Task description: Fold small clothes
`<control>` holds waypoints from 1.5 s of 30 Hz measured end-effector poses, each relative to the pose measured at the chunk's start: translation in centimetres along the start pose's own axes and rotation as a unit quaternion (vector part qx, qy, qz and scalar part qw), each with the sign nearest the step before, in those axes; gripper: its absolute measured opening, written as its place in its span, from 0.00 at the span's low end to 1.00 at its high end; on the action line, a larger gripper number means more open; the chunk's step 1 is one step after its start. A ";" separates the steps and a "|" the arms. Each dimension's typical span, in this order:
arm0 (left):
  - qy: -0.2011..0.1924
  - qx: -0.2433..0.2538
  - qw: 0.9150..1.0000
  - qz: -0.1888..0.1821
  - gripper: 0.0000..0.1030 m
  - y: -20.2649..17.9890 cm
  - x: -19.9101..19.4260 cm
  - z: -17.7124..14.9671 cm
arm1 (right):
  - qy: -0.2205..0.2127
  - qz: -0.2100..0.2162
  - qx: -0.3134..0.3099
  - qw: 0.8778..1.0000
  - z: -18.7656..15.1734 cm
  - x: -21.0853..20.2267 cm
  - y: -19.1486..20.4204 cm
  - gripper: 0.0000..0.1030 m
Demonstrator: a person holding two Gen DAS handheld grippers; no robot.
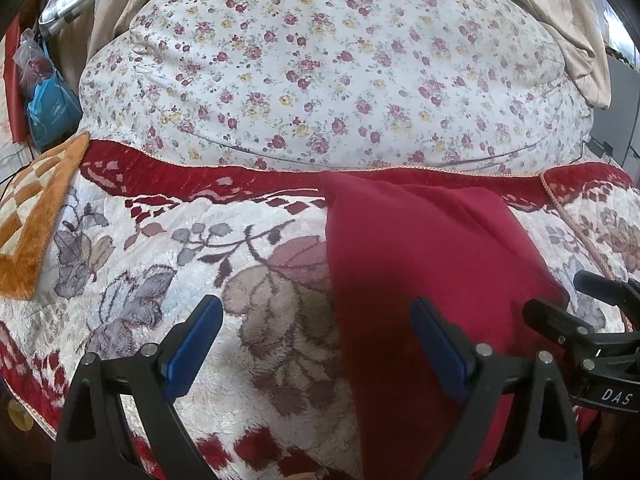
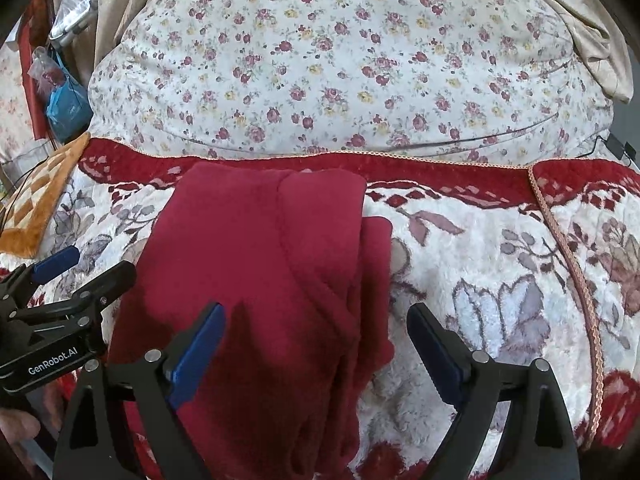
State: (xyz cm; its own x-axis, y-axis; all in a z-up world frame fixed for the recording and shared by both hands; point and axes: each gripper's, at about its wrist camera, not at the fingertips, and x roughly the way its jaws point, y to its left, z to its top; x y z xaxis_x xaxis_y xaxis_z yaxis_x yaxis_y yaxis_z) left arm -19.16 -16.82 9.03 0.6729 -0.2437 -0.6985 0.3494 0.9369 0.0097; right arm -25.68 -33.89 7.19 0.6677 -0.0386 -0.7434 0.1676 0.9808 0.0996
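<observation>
Where frames end, red garment (image 2: 260, 280) vanishes.

Your red garment (image 1: 420, 280) runs off the bottom edge of both wrist views, so you cannot see its near hem. In the left wrist view your left gripper (image 1: 316, 344) covers part of its near side. The fleece blanket (image 2: 480, 280) under it is cut off along the bottom and both sides. The plastic bags (image 2: 66, 92) beyond the blanket's far-left corner are too small and warped to tell their contents. The beige curtain (image 1: 560, 20) leaves the frame at the top.
</observation>
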 end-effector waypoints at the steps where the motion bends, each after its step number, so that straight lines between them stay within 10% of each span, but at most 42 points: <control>1: 0.000 0.000 1.000 0.000 0.91 0.0 0.0 0.0 | 0.001 0.001 0.001 1.000 0.0 0.0 0.0 0.93; 45: 0.008 -0.023 1.000 0.005 0.91 -0.1 0.3 0.1 | 0.018 0.012 -0.001 1.000 -0.4 0.9 0.5 0.93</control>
State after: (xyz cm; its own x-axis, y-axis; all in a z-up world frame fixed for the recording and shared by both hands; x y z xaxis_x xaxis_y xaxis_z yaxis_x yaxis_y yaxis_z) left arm -18.91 -17.05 8.87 0.6648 -0.2311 -0.7104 0.3127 0.9497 -0.0163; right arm -25.26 -33.39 6.32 0.6455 -0.0083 -0.7637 0.1505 0.9817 0.1166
